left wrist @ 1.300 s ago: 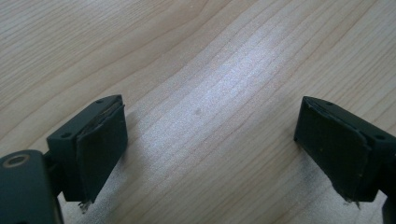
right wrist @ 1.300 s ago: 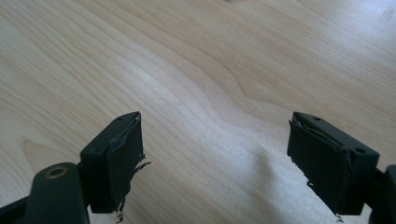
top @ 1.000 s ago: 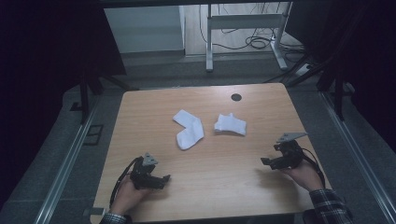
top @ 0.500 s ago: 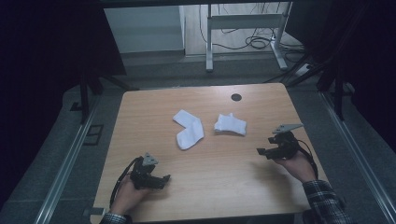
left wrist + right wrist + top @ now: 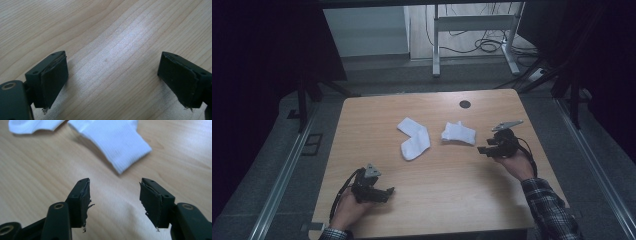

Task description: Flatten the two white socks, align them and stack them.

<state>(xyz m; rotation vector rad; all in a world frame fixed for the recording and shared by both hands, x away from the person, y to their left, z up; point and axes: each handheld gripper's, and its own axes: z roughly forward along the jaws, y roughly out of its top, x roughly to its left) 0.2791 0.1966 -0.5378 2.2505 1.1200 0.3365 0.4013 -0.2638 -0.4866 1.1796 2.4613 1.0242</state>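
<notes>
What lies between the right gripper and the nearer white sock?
Only bare wooden table separates the right gripper from the sock, as the right gripper view shows.

- The right-hand black two-jaw gripper (image 5: 482, 149), held at the right of the high view, has slid up and leftward from the table's right edge toward the middle.
- It now sits just beside the crumpled white sock (image 5: 458, 133), not touching it.
- Its jaws have just been closing, part-way narrowed, with only bare wood between them.
</notes>
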